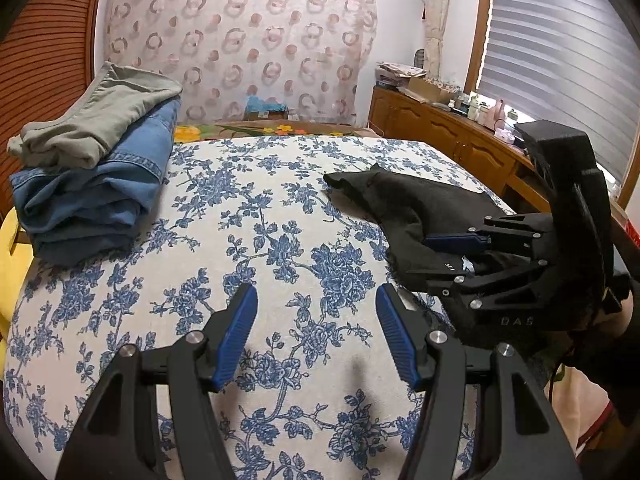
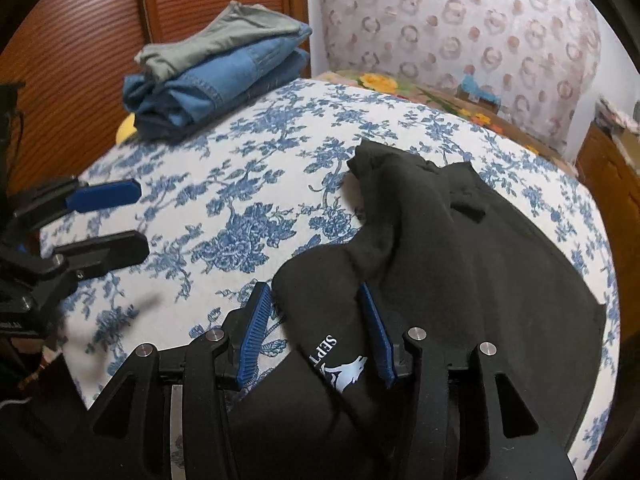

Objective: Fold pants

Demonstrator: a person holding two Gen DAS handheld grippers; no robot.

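Note:
Black pants (image 2: 460, 264) with a white logo lie crumpled on the right side of the blue-flowered tablecloth (image 2: 248, 184) and hang over its near edge. My right gripper (image 2: 314, 288) points down over them, jaws apart. A hump of the black cloth sits between the pads; the left pad (image 2: 252, 332) stands clear of it. In the left wrist view the pants (image 1: 416, 204) lie at the right under the right gripper (image 1: 424, 256). My left gripper (image 1: 316, 290) hovers open over bare tablecloth (image 1: 280, 200), nothing between its fingers. It shows in the right wrist view as the left gripper (image 2: 140, 220) at the left.
A stack of folded clothes (image 1: 96, 168), grey-green on top of blue denim, sits at the table's far left corner (image 2: 216, 76). A wooden cabinet (image 1: 440, 132) with clutter runs along the right under a window blind (image 1: 552, 52). A patterned curtain (image 1: 240, 40) hangs behind.

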